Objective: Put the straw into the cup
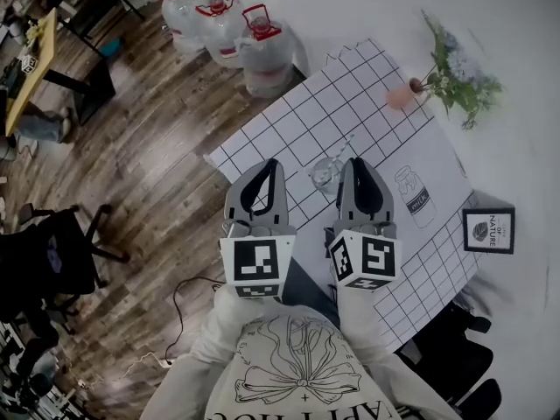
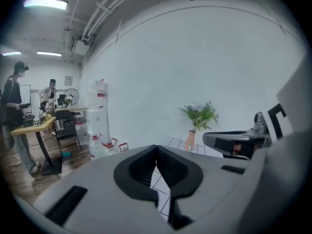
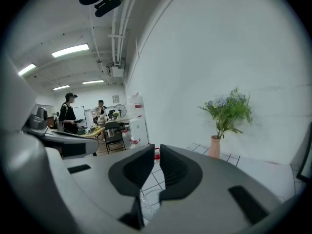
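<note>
Desk (image 1: 490, 103) took 12 to 4 o'clock in the head view. Left tongs (image 1: 273, 164) were pressed together, empty; right tongs (image 1: 354, 161) were a slit apart, also empty. Cup (image 1: 325, 176) sat between their tips, straw (image 1: 344, 143) slanting from it toward 1 o'clock; inside or beside, I couldn't tell. Risk, as I judged it: right tongs that close could knock the cup. Only the head view showed the straw; the right gripper view showed the cup alone.

Clear glass cup (image 1: 325, 175), upright, at frame centre on the grid-patterned cloth (image 1: 367, 94). A thin, pale straw (image 1: 344, 145) slants from its rim towards upper right; whether its end is inside cannot be told.
</note>
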Motion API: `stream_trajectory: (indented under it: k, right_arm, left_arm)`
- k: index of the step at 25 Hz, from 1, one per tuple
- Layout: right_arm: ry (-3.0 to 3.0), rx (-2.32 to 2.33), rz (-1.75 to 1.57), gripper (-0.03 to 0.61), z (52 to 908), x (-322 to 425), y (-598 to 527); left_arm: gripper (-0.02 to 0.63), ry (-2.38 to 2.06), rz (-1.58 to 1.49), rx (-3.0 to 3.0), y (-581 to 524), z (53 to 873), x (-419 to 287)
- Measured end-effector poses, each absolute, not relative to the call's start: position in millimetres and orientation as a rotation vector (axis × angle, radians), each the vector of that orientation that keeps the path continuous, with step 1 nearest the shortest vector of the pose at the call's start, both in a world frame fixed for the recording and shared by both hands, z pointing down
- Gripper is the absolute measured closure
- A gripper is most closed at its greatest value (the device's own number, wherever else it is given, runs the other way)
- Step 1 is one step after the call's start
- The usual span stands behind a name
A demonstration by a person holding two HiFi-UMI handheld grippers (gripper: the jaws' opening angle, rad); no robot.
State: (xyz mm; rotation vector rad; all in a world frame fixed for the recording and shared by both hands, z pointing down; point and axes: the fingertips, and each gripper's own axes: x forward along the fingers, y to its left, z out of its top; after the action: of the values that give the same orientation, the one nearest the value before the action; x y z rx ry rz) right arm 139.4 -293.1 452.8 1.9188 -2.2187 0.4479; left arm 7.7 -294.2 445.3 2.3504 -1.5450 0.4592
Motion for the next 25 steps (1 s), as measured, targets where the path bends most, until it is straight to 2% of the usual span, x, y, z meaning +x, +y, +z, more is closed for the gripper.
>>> stream_trajectory:
  k: [14, 25]
  right_arm:
    - [-2.253, 2.043, 0.23, 0.566, 363.4, 131.4, -256.1]
    - [-2.276, 2.1, 0.113, 0.571, 319.3, 129.8, -238.4]
  left_arm:
    - [0.609, -1.584, 0.266, 2.525, -274.0, 352.9, 5.8]
    - [0.609, -1.611, 0.17, 2.602, -258.1, 309.7, 2.2]
